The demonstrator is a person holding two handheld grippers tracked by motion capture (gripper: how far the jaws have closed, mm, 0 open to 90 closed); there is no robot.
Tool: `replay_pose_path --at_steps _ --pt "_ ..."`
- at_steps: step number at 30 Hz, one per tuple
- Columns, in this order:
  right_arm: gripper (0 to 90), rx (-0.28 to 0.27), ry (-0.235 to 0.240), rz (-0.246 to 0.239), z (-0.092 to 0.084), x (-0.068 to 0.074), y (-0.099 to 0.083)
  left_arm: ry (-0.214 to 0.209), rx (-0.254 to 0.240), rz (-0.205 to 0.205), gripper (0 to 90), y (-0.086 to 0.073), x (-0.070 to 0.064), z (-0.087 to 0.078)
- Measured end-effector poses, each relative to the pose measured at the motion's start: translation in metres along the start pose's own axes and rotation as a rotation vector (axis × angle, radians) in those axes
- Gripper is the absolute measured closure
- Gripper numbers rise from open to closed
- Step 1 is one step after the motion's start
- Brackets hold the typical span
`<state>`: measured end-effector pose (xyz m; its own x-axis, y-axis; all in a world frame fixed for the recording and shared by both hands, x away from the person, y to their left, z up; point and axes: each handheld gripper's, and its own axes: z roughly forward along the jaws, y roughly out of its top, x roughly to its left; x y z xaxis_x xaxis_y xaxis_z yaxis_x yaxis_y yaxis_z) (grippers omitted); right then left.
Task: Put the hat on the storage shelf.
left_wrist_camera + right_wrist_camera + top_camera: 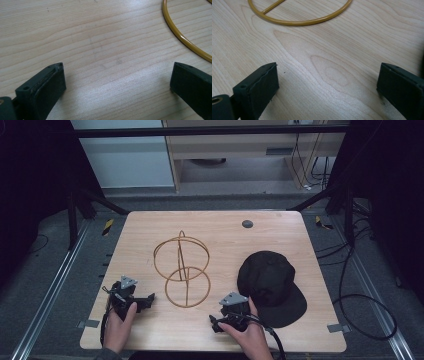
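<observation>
Both grippers at rest on the wooden surface [210, 227], jaws spread wide and empty.
The left gripper [145, 301] and right gripper [216, 324] flank the gold wire stand [181, 269]; the black cap [270, 281] lies just beside the right hand. Probably the cap goes on the stand: grip its brim squarely. No containers present.

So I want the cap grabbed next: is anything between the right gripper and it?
Nothing visible. The right gripper rests open on bare table, the black cap beside it; the gold wire stand sits to the other side.
</observation>
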<state>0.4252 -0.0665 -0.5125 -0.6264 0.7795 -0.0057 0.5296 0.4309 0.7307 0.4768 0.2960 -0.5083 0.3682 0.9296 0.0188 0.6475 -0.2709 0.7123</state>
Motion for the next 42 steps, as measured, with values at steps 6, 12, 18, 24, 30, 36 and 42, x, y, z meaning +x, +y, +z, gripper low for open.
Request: replay_pose_path --at_steps 6,12,18,24,30,36,42 --pt "5.0 0.006 -0.011 0.000 0.002 0.001 0.003 0.003 0.002 -0.004 0.0 0.001 0.000 0.001" --pt "7.5 0.005 -0.029 -0.047 -0.020 0.003 0.017 0.000 0.004 0.000 0.0 0.002 0.000 0.001" --pt "10.1 0.012 -0.057 -0.129 -0.066 -0.004 0.050 -0.001 0.001 -0.003 0.0 0.001 0.000 0.001" --pt "12.6 0.076 -0.142 -0.196 -0.109 -0.029 0.088 0.004 0.002 -0.008 0.0 0.001 -0.001 0.001" --pt "14.0 0.161 -0.129 -0.128 -0.128 -0.086 0.106 0.005 0.003 -0.009 0.0 0.000 -0.001 0.000" --pt "10.6 0.229 -0.109 -0.044 -0.136 -0.130 0.103 0.007 0.003 -0.010 0.0 0.000 -0.002 0.000" --pt "7.8 0.260 -0.096 0.010 -0.141 -0.158 0.101 0.008 0.000 -0.012 0.0 0.000 -0.002 0.000"
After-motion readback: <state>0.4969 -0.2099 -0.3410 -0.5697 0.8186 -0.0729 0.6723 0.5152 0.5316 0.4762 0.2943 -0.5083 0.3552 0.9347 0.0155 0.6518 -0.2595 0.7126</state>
